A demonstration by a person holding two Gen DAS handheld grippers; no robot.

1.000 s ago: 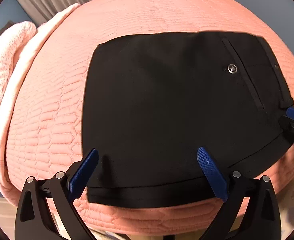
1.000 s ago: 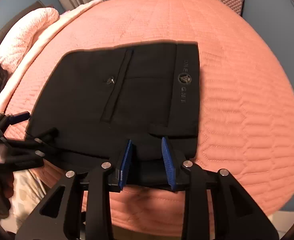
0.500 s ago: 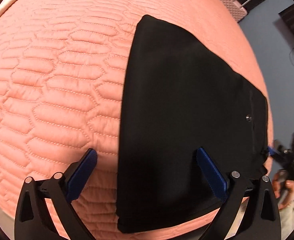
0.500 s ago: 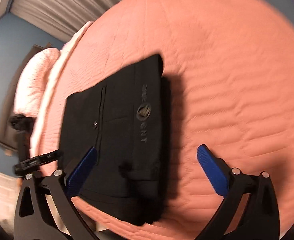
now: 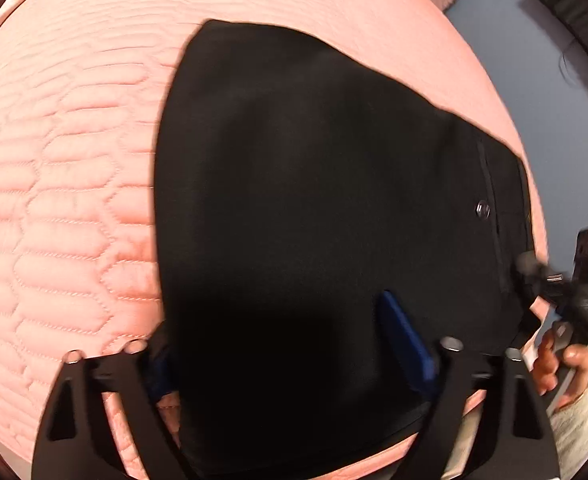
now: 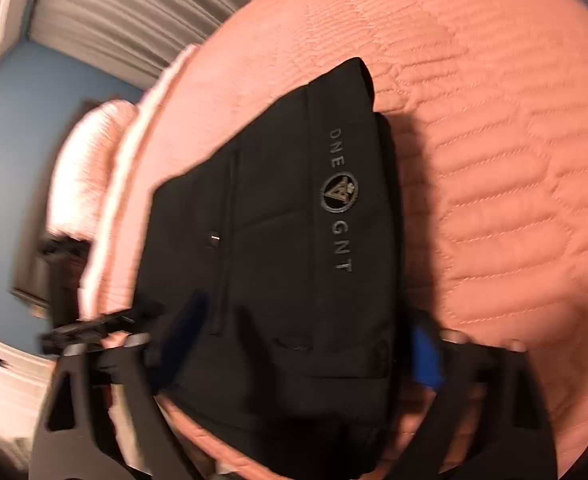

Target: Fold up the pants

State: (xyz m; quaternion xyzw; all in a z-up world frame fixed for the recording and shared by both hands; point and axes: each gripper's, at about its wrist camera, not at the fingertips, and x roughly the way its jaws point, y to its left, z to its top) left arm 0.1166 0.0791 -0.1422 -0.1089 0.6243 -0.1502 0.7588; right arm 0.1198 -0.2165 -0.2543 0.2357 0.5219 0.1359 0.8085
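- The left tool (image 5: 290, 344) is closing, its blue pads on both sides of the near edge of the folded pants (image 5: 314, 208), not yet pressing.
- The right tool (image 6: 306, 344) is closing around the waistband end of the pants (image 6: 294, 240).
- The pants lie in the middle of the pink bed (image 5: 66, 200).
- Step, I judge: taking hold for another fold; next, both tools must pinch all layers.

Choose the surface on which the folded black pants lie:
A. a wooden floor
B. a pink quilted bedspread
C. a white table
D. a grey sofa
B: the black pants lie flat on the pink bedspread, whose stitched quilting shows all around them.
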